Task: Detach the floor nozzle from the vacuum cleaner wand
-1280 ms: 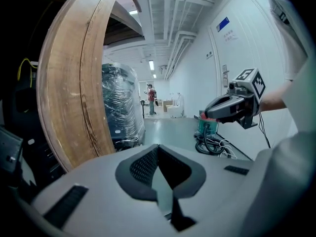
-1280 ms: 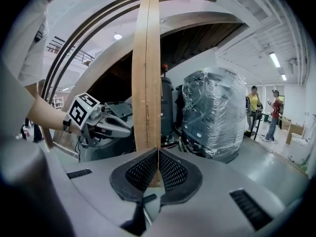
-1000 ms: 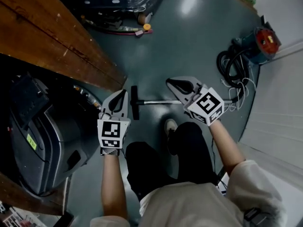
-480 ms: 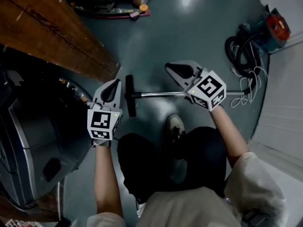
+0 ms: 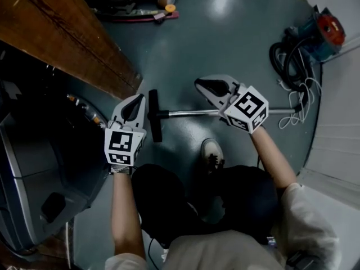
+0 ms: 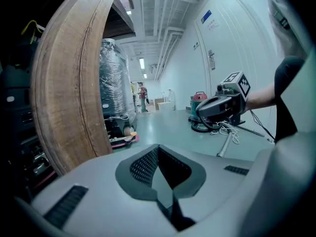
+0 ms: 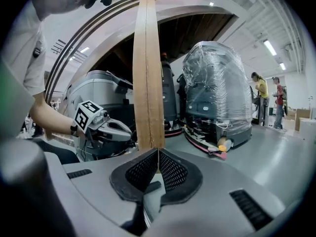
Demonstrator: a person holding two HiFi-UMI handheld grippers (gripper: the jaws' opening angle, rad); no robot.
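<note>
- Grippers, two: left gripper [image 5: 138,98] beside the nozzle end, right gripper [image 5: 198,84] above the wand's middle. We judge that each hand takes one part, so the two can be pulled apart.
- Fingers, both pairs: pressed together with nothing between them, so they must open before any grasp.
- Nozzle [image 5: 153,115], one: a dark bar flat on the floor, crosswise on the wand's left end and not yet detached.
- Wand [image 5: 188,112], one: a metal tube lying level on the floor, running right toward the cleaner.
- Cleaner [image 5: 316,37], one: it stands at the far right with one coiled hose [image 5: 283,58], well apart from the nozzle.
- Plank [image 5: 67,38], one: a wooden edge near the nozzle, leaving the left hand little room.
- Shoe [image 5: 212,150], one in view, just beside the wand.
</note>
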